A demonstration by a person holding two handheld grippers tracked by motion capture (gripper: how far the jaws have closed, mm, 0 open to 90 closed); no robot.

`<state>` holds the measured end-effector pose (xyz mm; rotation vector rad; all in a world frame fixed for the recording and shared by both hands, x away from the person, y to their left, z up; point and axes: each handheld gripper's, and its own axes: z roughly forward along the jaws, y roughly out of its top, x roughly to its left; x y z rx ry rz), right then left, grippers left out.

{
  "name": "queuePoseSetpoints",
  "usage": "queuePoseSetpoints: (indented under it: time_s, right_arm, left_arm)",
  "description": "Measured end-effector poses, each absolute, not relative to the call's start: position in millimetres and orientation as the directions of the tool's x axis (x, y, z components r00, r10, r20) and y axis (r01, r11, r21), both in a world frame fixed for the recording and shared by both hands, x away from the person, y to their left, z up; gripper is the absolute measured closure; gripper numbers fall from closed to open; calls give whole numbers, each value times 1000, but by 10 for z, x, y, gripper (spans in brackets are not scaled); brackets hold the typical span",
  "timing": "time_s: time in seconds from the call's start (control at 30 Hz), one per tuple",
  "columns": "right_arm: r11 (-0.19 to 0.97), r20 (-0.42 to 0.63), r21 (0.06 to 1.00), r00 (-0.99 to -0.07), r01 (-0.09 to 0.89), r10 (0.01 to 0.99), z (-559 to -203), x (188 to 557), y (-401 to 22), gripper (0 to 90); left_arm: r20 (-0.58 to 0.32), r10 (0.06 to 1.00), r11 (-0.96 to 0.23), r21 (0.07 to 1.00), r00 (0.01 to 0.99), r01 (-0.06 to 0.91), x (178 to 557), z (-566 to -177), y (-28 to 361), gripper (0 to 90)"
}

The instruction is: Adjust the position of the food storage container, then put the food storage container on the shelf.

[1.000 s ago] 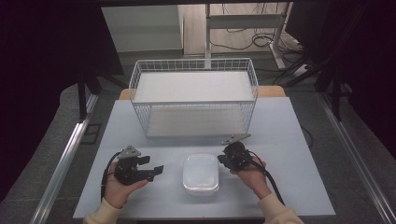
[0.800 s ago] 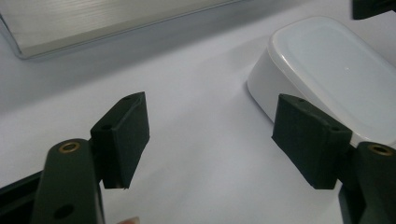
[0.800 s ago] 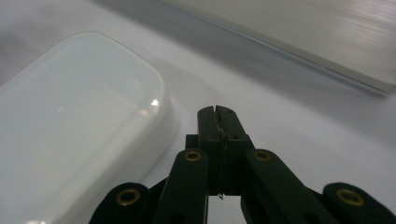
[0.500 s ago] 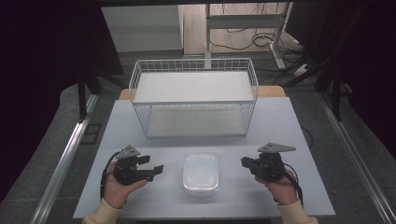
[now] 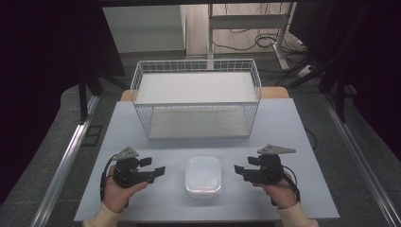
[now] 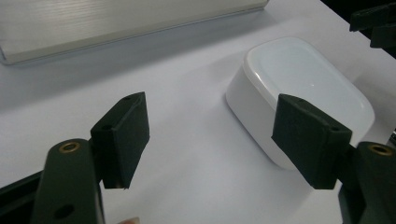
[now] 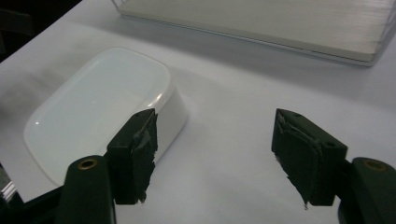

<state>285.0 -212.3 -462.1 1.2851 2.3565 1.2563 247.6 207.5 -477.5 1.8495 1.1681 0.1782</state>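
Note:
A white lidded container [image 5: 203, 176] with rounded corners lies on the table near the front edge, between my two grippers. My left gripper [image 5: 160, 169] rests to its left, open, its fingers pointing right at the box. In the left gripper view the left gripper [image 6: 215, 135] stands wide open, and the container [image 6: 303, 88] sits ahead on the right. My right gripper [image 5: 239, 170] is on the container's right, open, pointing left. In the right gripper view the right gripper [image 7: 219, 154] holds nothing, and the container [image 7: 98, 107] lies ahead on the left.
A white wire basket [image 5: 196, 105] with a pale floor stands at the back middle of the light table [image 5: 283, 127]. Its base edge [image 6: 116, 23] and the same base edge [image 7: 280, 23] cross the top of both gripper views. Dark floor and cables lie beyond the table.
My right gripper has pulled away from the container's far right corner, moving right and nearer the front edge, and now points left at the box. The left gripper has not moved.

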Motion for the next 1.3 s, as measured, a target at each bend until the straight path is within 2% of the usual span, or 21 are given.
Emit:
queuePoseSetpoints:
  time_s: [0.43,0.5,0.6,0.87,1.1,1.3]
  right_arm:
    - [241,306,735,-627,634,717,-4581,2767,-1928,293]
    - [224,332,730,-622,645,709,-4582,2747,-1895,302]
    - [216,351,726,-622,652,700,-4590,2739,-1870,304]
    - [212,382,700,-608,682,696,-4675,2753,-1755,333]
    - [214,395,684,-600,697,696,-4757,2785,-1697,351]
    - [202,402,680,-589,705,701,-4801,2814,-1684,378]
  left_arm:
    - [-412,731,-89,733,543,675,2485,-4693,1946,258]
    - [-473,686,-61,719,553,692,2484,-4680,1880,251]
    - [-478,678,-67,716,559,695,2476,-4665,1830,247]
    - [-555,631,-68,657,543,751,2570,-4760,1678,245]
    - [-594,631,-50,610,499,791,2638,-4848,1624,248]
    - [-594,647,-65,582,478,811,2705,-4946,1564,273]
